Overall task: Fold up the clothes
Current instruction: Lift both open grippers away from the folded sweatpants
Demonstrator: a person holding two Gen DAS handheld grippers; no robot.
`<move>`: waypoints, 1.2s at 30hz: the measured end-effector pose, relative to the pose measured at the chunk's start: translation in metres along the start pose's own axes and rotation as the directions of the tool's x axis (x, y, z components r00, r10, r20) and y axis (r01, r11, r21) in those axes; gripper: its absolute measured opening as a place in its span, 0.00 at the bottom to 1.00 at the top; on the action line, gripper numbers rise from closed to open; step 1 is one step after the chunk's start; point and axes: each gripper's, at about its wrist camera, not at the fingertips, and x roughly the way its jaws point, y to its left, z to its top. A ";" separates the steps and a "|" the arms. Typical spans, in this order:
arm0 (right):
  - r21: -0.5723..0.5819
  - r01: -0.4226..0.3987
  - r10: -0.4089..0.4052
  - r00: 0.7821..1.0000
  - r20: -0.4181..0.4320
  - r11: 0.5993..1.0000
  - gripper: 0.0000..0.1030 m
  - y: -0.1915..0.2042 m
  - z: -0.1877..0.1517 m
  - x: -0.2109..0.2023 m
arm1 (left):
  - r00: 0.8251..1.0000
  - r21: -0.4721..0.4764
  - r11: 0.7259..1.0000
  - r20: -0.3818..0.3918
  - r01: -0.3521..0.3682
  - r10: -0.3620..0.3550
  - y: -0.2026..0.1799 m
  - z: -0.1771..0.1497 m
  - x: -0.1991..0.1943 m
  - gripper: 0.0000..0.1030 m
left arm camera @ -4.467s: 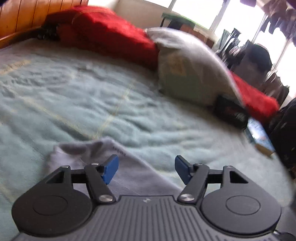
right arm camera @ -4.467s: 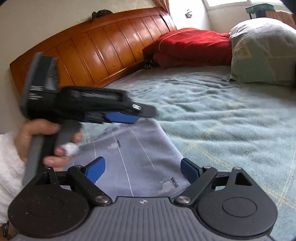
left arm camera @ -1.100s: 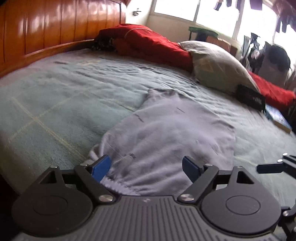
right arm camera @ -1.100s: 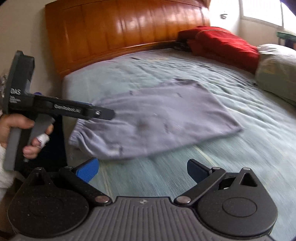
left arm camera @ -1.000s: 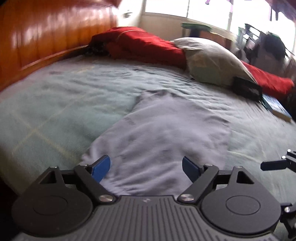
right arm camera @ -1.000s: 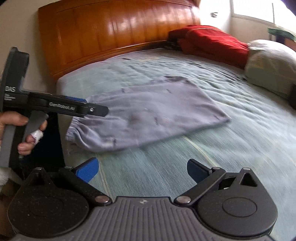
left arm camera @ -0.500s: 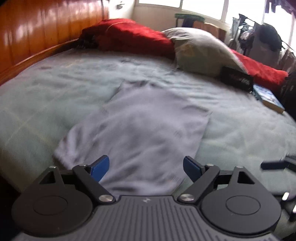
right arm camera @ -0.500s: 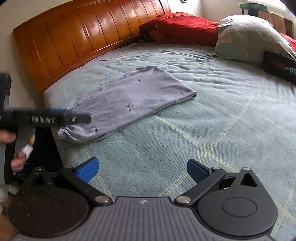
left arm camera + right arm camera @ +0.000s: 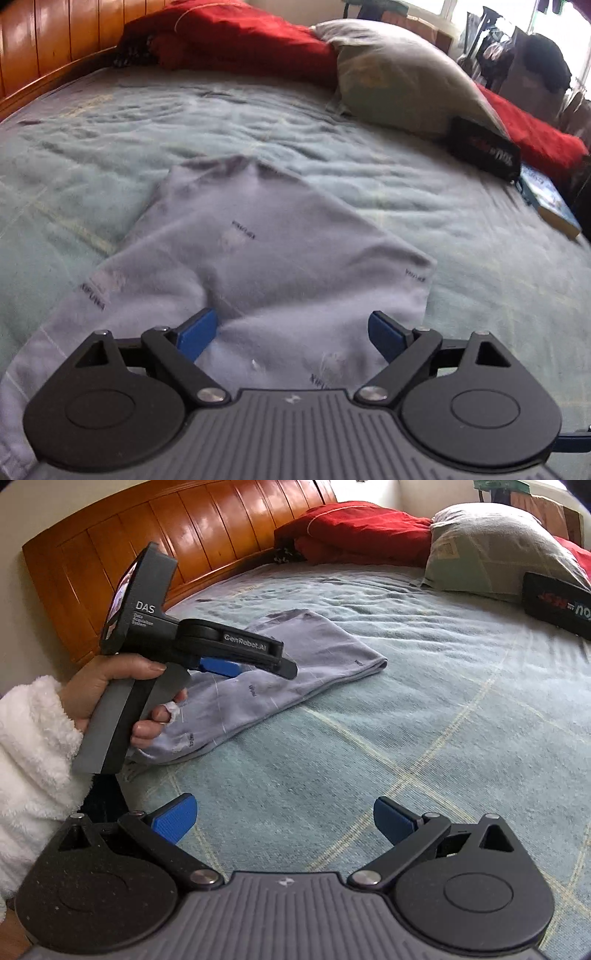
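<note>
A grey folded garment (image 9: 266, 266) with small dark printed marks lies flat on the pale green bedspread (image 9: 461, 229). It also shows in the right wrist view (image 9: 295, 672), long and narrow, near the bed's left edge. My left gripper (image 9: 291, 328) is open and empty, hovering just above the garment's near end. From the right wrist view the left gripper (image 9: 255, 664) sits over the garment's near part, held by a hand in a white fleece sleeve. My right gripper (image 9: 284, 819) is open and empty above bare bedspread, to the right of the garment.
A wooden headboard (image 9: 110, 554) runs along the far left. A red blanket (image 9: 354, 531), a grey pillow (image 9: 495, 546), a black box (image 9: 557, 602) and a book (image 9: 550, 203) lie at the far side of the bed. Hanging clothes (image 9: 532, 62) stand beyond.
My left gripper has moved in close and low over the garment's near end. My right gripper has stayed back over the bedspread. Both remain open.
</note>
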 end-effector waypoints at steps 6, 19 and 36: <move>0.014 -0.015 0.015 1.000 0.009 1.000 1.00 -0.004 0.001 0.002 | 0.996 -0.038 0.996 0.042 0.083 -0.081 0.012 0.041 -0.010 0.88; 0.017 -0.023 0.023 1.000 0.015 1.000 1.00 -0.017 -0.001 0.006 | 0.998 -0.207 0.977 0.040 0.046 -0.039 0.058 0.100 0.066 0.88; 0.014 -0.019 0.019 1.000 0.015 1.000 1.00 -0.015 0.000 0.004 | 0.995 0.024 0.997 -0.060 0.077 -0.075 -0.024 0.069 0.065 0.88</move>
